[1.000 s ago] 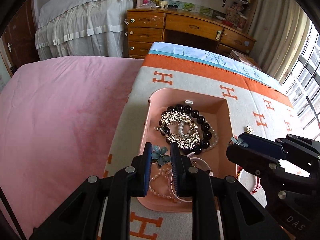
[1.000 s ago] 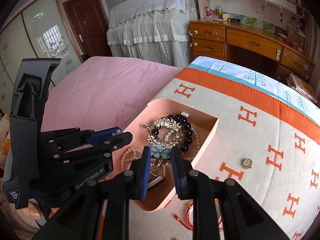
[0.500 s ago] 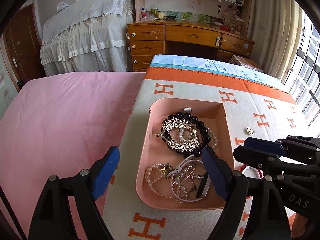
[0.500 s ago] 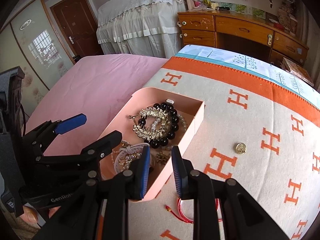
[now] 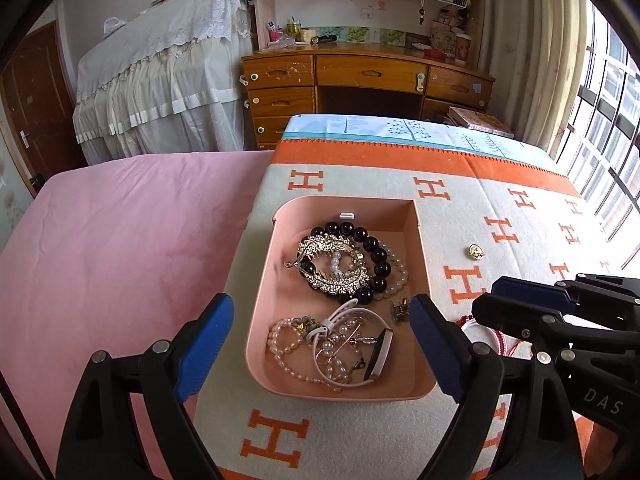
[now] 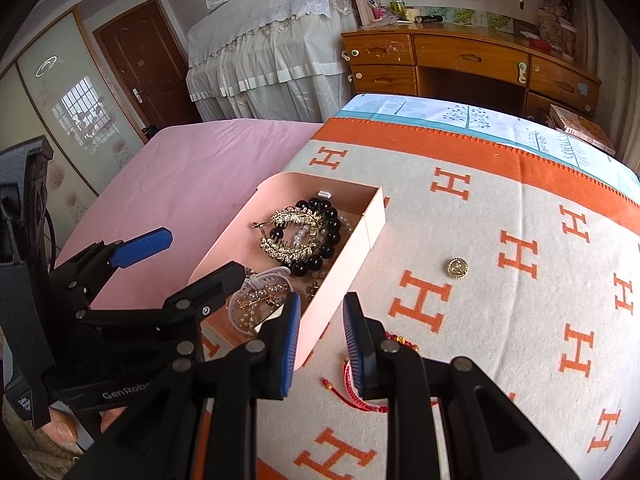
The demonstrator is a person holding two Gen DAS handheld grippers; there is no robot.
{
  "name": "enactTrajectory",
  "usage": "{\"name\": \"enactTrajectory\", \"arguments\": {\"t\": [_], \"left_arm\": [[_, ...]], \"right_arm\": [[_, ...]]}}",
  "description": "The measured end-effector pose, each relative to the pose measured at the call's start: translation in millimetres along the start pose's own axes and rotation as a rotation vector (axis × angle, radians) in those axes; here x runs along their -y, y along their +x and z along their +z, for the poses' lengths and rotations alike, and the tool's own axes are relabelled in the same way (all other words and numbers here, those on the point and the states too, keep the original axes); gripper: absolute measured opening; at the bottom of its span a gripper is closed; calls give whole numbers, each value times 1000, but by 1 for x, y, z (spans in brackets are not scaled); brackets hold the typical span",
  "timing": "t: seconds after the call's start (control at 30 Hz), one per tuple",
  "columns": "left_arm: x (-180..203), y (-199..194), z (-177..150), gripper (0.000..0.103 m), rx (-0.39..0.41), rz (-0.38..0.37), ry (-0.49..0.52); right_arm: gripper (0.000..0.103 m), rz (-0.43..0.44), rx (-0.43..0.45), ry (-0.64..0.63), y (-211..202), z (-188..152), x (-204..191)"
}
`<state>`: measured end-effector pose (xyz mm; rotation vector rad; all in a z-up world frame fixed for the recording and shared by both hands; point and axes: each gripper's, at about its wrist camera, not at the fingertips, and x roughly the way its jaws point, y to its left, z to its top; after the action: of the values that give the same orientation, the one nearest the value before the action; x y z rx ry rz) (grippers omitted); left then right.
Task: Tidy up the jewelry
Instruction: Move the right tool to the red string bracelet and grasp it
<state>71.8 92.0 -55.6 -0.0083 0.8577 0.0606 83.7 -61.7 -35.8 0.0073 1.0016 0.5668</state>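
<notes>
Pink tray (image 5: 422, 256), smooth plastic with rounded corners, sits on a woven cream blanket (image 5: 360, 432) patterned with orange "H" letters. Inside: glossy black bead bracelet (image 5: 372, 244) ringing a gold filigree hair comb (image 5: 332, 264) set with pearls; nearer end holds a pearl strand (image 5: 280, 344) tangled with a white band (image 5: 344, 312). Small round gold brooch (image 6: 457, 268) lies on the blanket, well apart from the tray. Red braided cord bracelet (image 6: 352, 384) lies just beside the tray's near corner.

Left gripper (image 5: 320, 344): blue-padded jaws spread wide, empty, straddling the tray's near end. Right gripper (image 6: 320, 340): jaws narrowed but parted, holding nothing, above the tray corner and red cord.

Lettering: "GenRobo…" on the left tool, "DAS" on the right.
</notes>
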Motion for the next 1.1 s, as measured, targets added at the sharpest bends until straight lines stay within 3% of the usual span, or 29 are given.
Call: {"name": "enactTrajectory", "arguments": {"t": [0.5, 0.8, 1.1], "left_arm": [[34, -9, -5, 89, -13, -12, 75], [44, -4, 1, 89, -38, -23, 75], [34, 2, 27, 89, -82, -72, 15]], "right_arm": [[22, -12, 13, 39, -15, -18, 24], [22, -64, 24, 59, -20, -28, 46], [22, -79, -60, 43, -5, -38, 62]]}}
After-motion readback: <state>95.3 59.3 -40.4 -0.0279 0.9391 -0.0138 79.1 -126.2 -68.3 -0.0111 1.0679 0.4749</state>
